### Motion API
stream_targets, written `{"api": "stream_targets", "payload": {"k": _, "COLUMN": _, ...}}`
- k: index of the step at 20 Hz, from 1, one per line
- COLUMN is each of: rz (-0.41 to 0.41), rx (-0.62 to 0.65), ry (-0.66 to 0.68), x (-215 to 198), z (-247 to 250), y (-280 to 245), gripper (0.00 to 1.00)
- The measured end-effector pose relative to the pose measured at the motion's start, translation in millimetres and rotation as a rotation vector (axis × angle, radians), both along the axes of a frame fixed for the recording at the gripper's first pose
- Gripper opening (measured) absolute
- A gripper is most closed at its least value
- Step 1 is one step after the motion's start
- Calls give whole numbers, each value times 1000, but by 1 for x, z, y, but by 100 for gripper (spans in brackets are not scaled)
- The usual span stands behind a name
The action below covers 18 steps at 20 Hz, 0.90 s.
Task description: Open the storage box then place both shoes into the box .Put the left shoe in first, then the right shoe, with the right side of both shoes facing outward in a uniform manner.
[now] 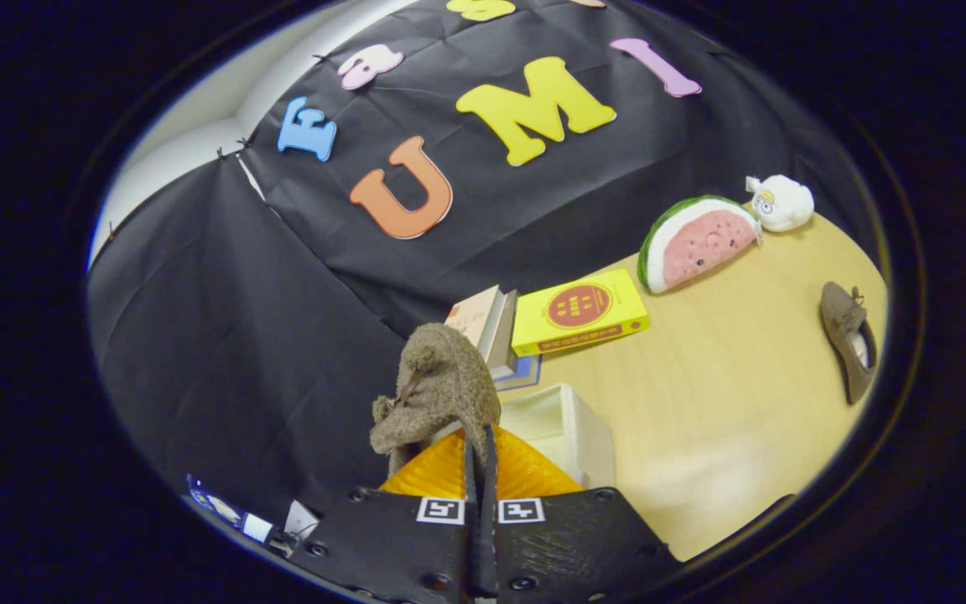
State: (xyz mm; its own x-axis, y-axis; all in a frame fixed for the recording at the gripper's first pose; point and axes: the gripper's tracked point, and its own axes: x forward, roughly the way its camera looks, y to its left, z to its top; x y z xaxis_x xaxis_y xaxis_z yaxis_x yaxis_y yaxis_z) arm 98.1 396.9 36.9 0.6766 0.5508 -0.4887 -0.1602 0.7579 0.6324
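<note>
Black cloth hangs behind a pale wooden table [726, 377] as the back wall. On the left, close to us, the gripper [480, 457] has its two fingers pressed nearly together, and they pinch the edge of a fuzzy brown shoe [441, 390] and hold it up in the air. Right under that shoe is something orange with ridges [525, 474] (I cannot tell what it is). Just past it, a bit to the right, is the white storage box [571, 428], and it looks open, with its inside showing. Farther back, by the cloth, are some books [487, 331] and a yellow book [579, 312] lying flat. More to the right and far away sit a watermelon plush toy [697, 243] and a small white plush toy [782, 203], touching each other. Way over on the right, well apart from the box, the other brown shoe [848, 340] lies on the table. So I think the box is already open, and the first shoe is lifted up near the box but not inside it yet. I cannot tell if it is the left one. That shoe must go in, and then the second shoe must be picked up and put in too, both facing the same way.
</note>
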Motion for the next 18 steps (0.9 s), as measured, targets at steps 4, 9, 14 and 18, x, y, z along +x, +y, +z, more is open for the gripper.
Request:
{"api": "stream_targets", "payload": {"k": 4, "rz": -48, "rx": 8, "ry": 85, "x": -6, "z": -36, "y": 43, "gripper": 0}}
{"api": "stream_targets", "payload": {"k": 9, "rz": -160, "rx": 21, "ry": 120, "x": -10, "z": -72, "y": 55, "gripper": 0}}
{"api": "stream_targets", "payload": {"k": 14, "rz": -171, "rx": 6, "ry": 145, "x": -13, "z": -96, "y": 67, "gripper": 0}}
{"api": "stream_targets", "payload": {"k": 18, "rz": -111, "rx": -7, "ry": 142, "x": -18, "z": -99, "y": 78, "gripper": 4}}
